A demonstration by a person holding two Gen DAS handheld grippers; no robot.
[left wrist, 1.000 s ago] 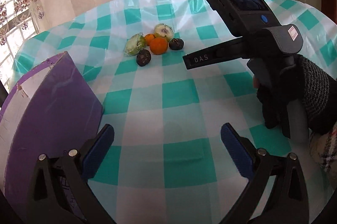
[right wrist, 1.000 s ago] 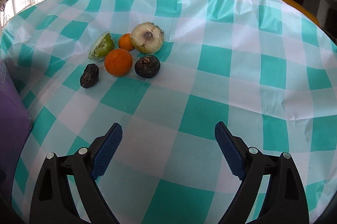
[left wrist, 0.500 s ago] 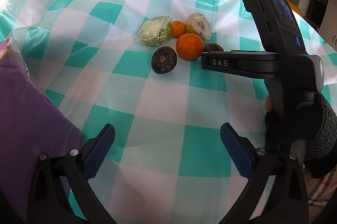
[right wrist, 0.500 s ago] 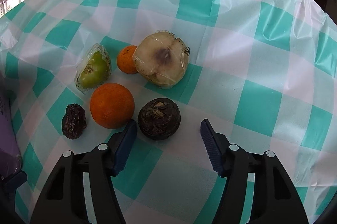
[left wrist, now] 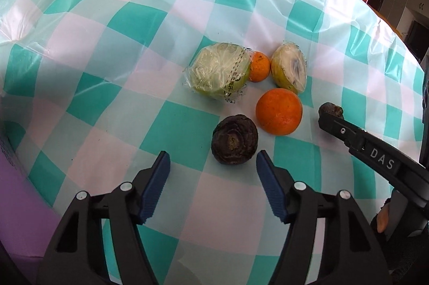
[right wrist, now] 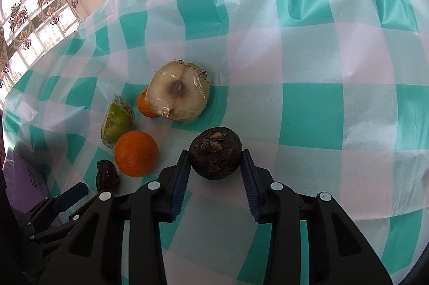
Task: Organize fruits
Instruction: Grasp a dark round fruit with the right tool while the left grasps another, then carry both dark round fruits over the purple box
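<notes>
Several fruits lie in a cluster on the checked tablecloth (left wrist: 107, 49). A dark round fruit (left wrist: 235, 139) lies just ahead of my open left gripper (left wrist: 211, 161), slightly right of its centre. Behind it are a large orange (left wrist: 278, 111), a wrapped green fruit (left wrist: 219, 77), a small orange (left wrist: 258, 66) and a wrapped cut pale fruit (left wrist: 291, 67). In the right wrist view, my right gripper (right wrist: 215, 160) has its pads on either side of another dark round fruit (right wrist: 215, 156), close to or touching it. The large orange (right wrist: 136, 153) and a small dark wrinkled fruit (right wrist: 107, 175) lie to its left.
A purple box (right wrist: 24, 183) stands at the left edge of the table; it also shows in the left wrist view (left wrist: 16, 204). A window with patterned curtains (right wrist: 29, 3) is behind the table's far left. The table edge curves round the back.
Both grippers have moved forward to the fruit cluster. The right gripper's jaws have narrowed around a dark round fruit. The left gripper's jaws have narrowed too and now face the other dark fruit.
</notes>
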